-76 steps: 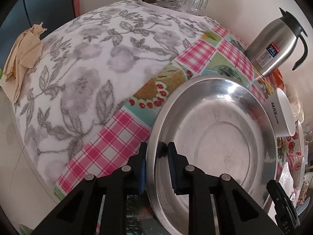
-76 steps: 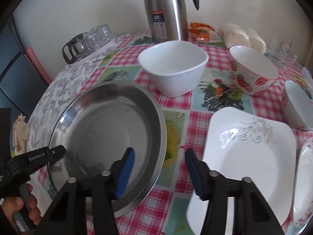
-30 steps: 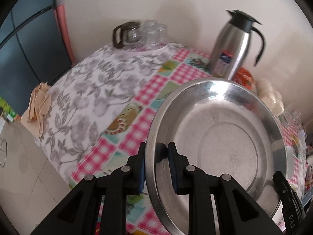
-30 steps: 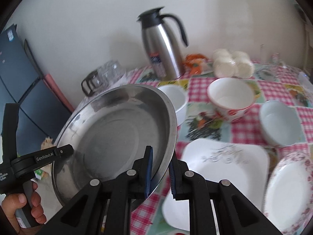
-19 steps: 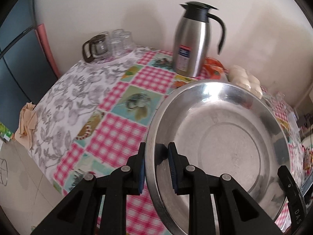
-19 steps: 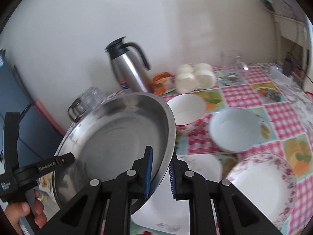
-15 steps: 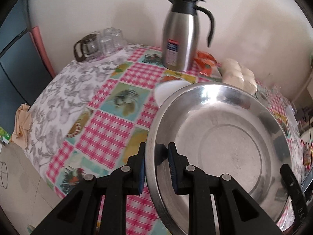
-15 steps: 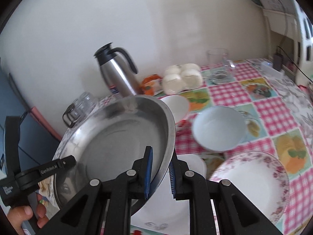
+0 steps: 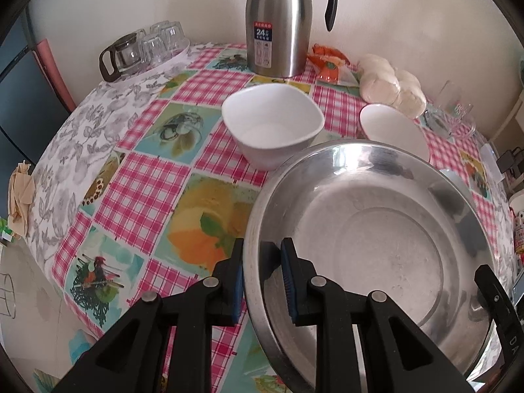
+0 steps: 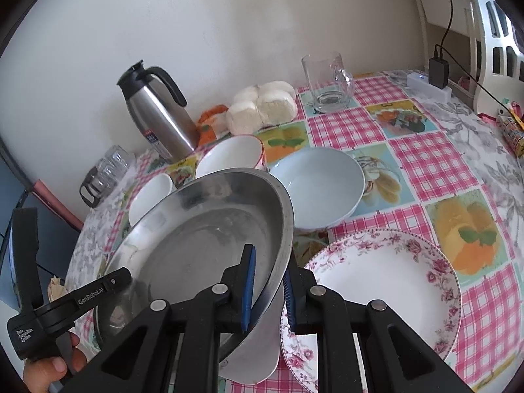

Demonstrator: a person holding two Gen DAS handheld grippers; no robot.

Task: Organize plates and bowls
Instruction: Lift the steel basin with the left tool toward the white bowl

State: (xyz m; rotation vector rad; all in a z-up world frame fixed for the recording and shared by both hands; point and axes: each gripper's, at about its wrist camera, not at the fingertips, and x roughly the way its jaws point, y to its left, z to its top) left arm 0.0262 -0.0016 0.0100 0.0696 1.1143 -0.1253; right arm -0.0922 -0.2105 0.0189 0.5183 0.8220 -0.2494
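A large steel pan (image 9: 376, 255) (image 10: 203, 249) hangs tilted above the table, carried by both grippers. My left gripper (image 9: 262, 262) is shut on its near left rim. My right gripper (image 10: 268, 278) is shut on the opposite rim. A corner of a white square plate (image 10: 255, 353) shows beneath the pan. A floral plate (image 10: 386, 288) lies to its right. Behind the pan stand a white square bowl (image 9: 271, 127), a red-patterned bowl (image 10: 229, 157) and a pale blue bowl (image 10: 317, 186).
A steel thermos (image 9: 278, 23) stands at the back by the wall, with a glass teapot and glasses (image 9: 144, 49) at the back left. Bagged buns (image 10: 262, 104) and a glass mug (image 10: 327, 78) are at the back right. The table edge (image 9: 55, 262) drops off on the left.
Both grippers have carried the pan to the right across the table and slightly down. The square bowl has come out from behind it, and the pan now hangs over the white square plate.
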